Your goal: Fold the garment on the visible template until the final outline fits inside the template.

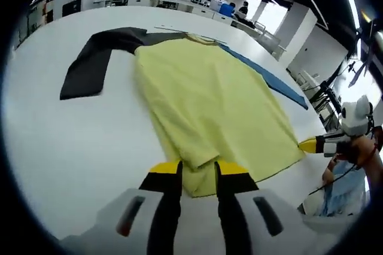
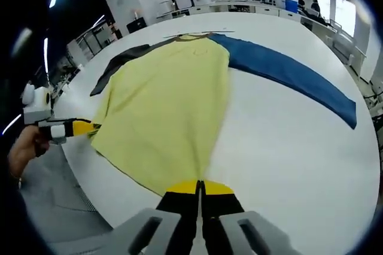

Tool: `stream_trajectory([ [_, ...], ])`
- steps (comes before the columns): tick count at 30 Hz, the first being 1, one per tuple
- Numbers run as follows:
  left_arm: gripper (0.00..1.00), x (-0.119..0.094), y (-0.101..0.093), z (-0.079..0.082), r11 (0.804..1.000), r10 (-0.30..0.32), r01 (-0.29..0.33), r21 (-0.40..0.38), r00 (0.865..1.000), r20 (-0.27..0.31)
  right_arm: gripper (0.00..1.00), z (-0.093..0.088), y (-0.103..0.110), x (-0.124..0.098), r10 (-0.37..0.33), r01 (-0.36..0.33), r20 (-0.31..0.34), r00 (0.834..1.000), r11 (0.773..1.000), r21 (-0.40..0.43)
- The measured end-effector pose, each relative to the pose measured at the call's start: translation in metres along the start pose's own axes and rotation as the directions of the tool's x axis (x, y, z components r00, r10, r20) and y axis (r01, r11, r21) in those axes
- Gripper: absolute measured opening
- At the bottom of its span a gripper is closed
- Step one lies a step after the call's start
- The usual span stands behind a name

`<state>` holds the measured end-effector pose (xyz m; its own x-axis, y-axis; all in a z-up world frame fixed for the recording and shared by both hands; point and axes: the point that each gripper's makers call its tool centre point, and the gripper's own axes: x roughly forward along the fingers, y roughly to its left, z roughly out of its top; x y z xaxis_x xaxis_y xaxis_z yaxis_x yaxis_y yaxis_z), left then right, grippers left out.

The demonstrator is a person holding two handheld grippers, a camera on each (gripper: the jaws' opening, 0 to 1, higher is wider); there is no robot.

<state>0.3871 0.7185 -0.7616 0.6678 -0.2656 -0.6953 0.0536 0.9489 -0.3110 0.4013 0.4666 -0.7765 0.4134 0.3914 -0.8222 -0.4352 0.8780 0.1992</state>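
Both tools have black jaws, yellow tips, grey bodies.

A broad white bench with a rounded edge carries one garment, spread flat across its middle. The garment has a yellow body, a dark grey sleeve stretched out to one side and a blue sleeve stretched out to the other. Near the collar a thin dark line lies on the bench surface.
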Motion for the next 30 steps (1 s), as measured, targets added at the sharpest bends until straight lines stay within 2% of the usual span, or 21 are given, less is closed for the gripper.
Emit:
stream_trajectory([
  [4,0.20,0.003,0.001,0.004,1.000,0.001,-0.001,-0.014,1.000,0.012,0.00,0.000,0.000,0.000,-0.001,0.001,-0.001,1.000,1.000,0.002],
  [6,0.16,0.007,0.005,0.004,1.000,0.013,-0.012,-0.026,1.000,0.014,0.00,0.000,0.000,-0.001,0.000,0.000,-0.001,1.000,1.000,0.003],
  [8,0.08,0.011,0.009,0.005,0.999,0.017,-0.016,-0.047,1.000,0.023,0.00,0.000,-0.001,-0.001,0.001,-0.001,-0.001,1.000,1.000,0.001],
  [15,0.03,0.009,0.011,0.005,0.998,0.013,-0.013,-0.065,1.000,0.010,0.00,-0.001,-0.001,-0.001,0.007,-0.007,0.001,1.000,1.000,0.005],
  [21,0.01,-0.009,0.020,0.012,1.000,-0.005,0.005,-0.023,1.000,0.012,0.00,-0.001,-0.001,-0.001,0.006,-0.006,-0.002,1.000,1.000,-0.002],
  [25,0.01,-0.024,0.034,0.012,1.000,-0.001,0.001,0.025,1.000,-0.003,0.00,-0.001,-0.002,-0.002,0.004,-0.004,-0.009,1.000,1.000,-0.008],
  [28,0.01,-0.030,0.043,0.012,0.998,-0.029,0.028,0.058,1.000,0.002,0.00,-0.001,-0.003,-0.002,-0.001,0.001,-0.012,1.000,1.000,-0.011],
  [30,0.01,-0.033,0.050,0.005,0.995,-0.021,0.024,0.095,0.999,-0.035,0.00,-0.001,-0.004,-0.003,-0.005,0.005,-0.015,1.000,1.000,-0.010],
])
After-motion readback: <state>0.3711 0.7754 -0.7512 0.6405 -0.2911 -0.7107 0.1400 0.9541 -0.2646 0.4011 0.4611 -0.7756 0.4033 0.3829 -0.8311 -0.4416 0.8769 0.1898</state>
